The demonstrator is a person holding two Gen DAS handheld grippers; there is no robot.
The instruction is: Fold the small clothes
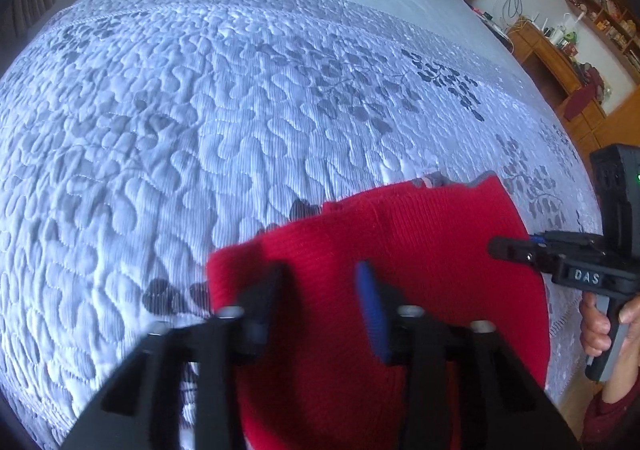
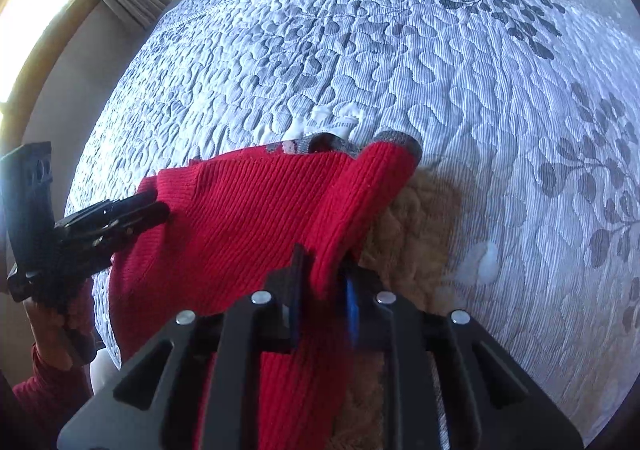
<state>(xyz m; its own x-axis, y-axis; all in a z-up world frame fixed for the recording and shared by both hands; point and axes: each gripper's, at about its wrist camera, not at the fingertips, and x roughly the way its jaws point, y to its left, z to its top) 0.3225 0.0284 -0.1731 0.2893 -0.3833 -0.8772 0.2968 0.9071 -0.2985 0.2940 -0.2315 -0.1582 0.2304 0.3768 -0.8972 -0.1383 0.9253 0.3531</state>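
the right gripper [image 2: 322, 290] is clenched on a fold of the red knit garment [image 2: 248, 209] on the quilted bed [image 2: 440, 69], the left gripper [image 1: 320, 290] seemingly nipping its other edge, so next comes an even lift-and-fold.

My left gripper [image 1: 320, 306] pointed steeply downward, its jaws apparently pinched on the red knit [image 1: 420, 250], though blur obscured the contact. My right gripper [image 2: 324, 290] pointed likewise, jaws clamped on a raised fold. Each handle sat in one of my hands [image 1: 600, 326].
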